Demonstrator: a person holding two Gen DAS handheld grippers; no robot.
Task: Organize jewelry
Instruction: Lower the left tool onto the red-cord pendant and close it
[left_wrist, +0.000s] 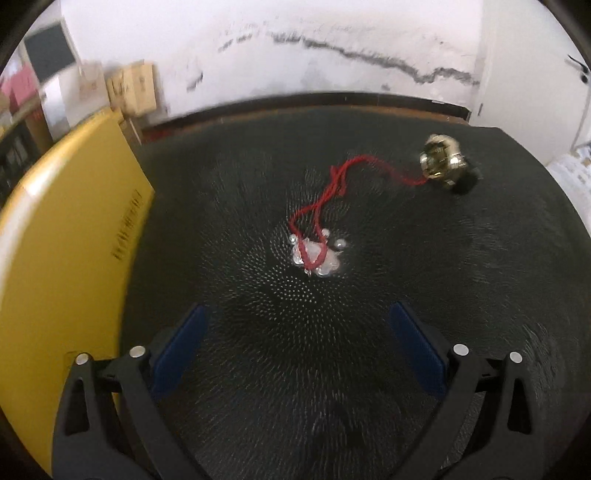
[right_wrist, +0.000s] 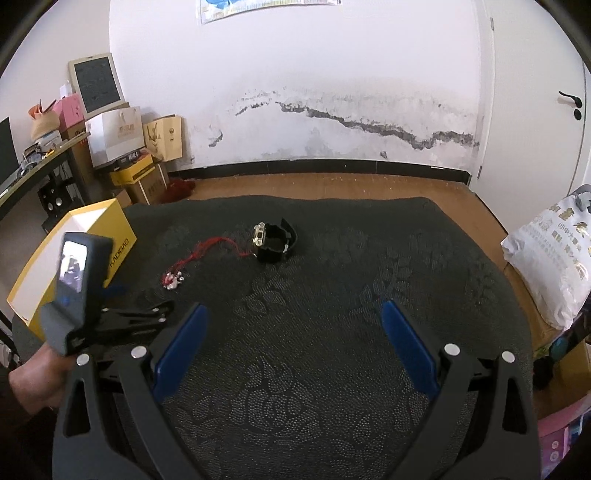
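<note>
- Your left hand-held gripper hangs spread and empty just short of the silver pendant on the dark cloth.
- Pinch the pendant itself, not the loose red cord, which trails toward the watch.
- Lift slowly so nothing snags.
- Your right hand-held gripper is spread too, well back.
- Aim for the yellow box at your left.

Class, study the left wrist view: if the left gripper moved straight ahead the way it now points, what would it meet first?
Probably the silver pendant on the red cord. It lies on the dark cloth directly ahead of the open left gripper. Depth is hard to judge, so it might touch cloth first.
</note>
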